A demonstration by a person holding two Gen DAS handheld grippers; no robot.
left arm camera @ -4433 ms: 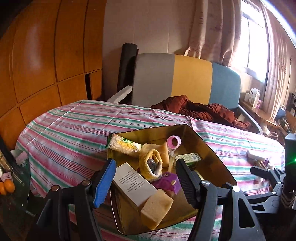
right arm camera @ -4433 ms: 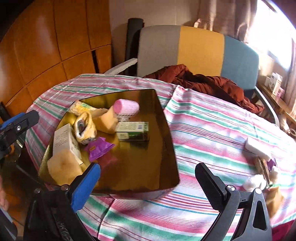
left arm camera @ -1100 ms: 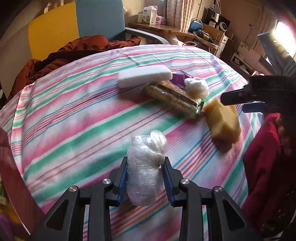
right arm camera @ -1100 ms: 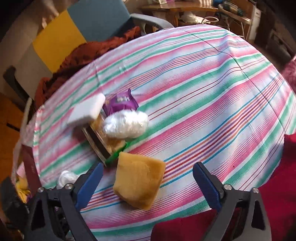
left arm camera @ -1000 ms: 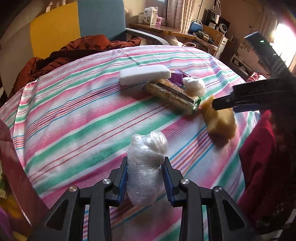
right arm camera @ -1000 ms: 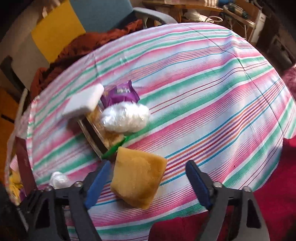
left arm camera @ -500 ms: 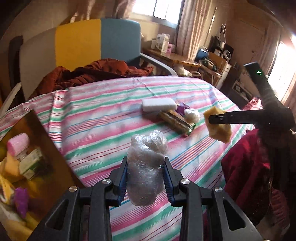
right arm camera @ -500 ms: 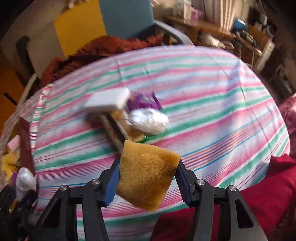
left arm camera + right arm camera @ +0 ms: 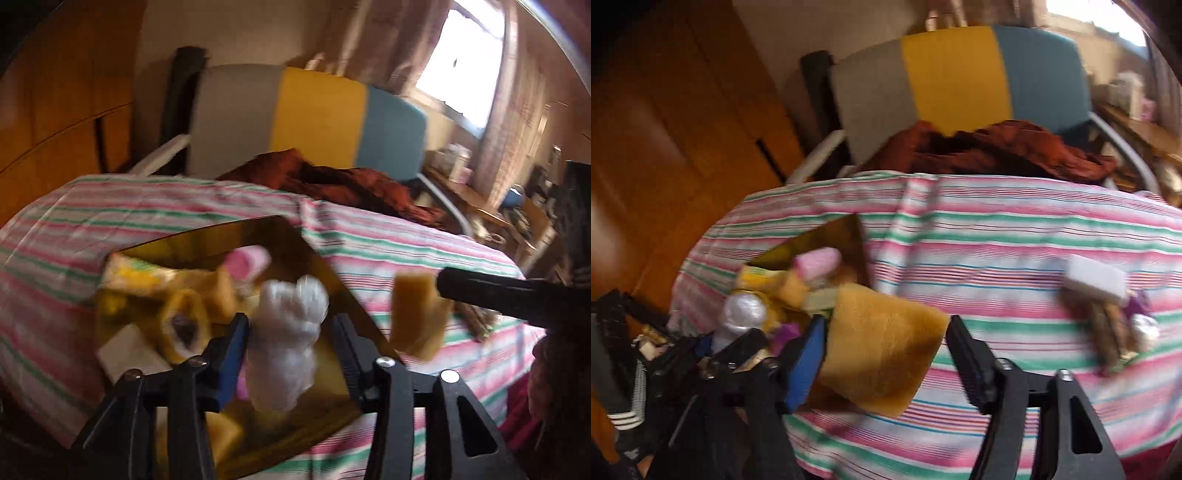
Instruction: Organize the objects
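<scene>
A gold tray (image 9: 288,236) full of sponges, packets and a pink roll sits on the striped tablecloth (image 9: 388,236). My left gripper (image 9: 290,343) hovers over it with its jaws opening. A clear plastic-wrapped bundle (image 9: 288,339) hangs loose between them, with a gap at the right pad. In the right wrist view my right gripper (image 9: 886,350) is beside the tray's right edge, its jaws opening wide. A yellow sponge (image 9: 882,350) lies tilted between the fingers, no longer squeezed. The same sponge (image 9: 417,314) shows in the left wrist view, at the right gripper's black finger (image 9: 498,295).
On the right of the table lie a white block (image 9: 1095,280), a brown snack packet (image 9: 1108,332), a purple wrapper (image 9: 1137,302) and a small plastic bundle (image 9: 1143,328). Behind stands a grey, yellow and blue chair (image 9: 317,118) with rust-coloured cloth (image 9: 332,181). Wooden cabinets (image 9: 55,110) stand at left.
Both grippers swung left from the loose items to the tray, carrying the bundle and the sponge. Both pairs of jaws have since spread, loosening their hold.
</scene>
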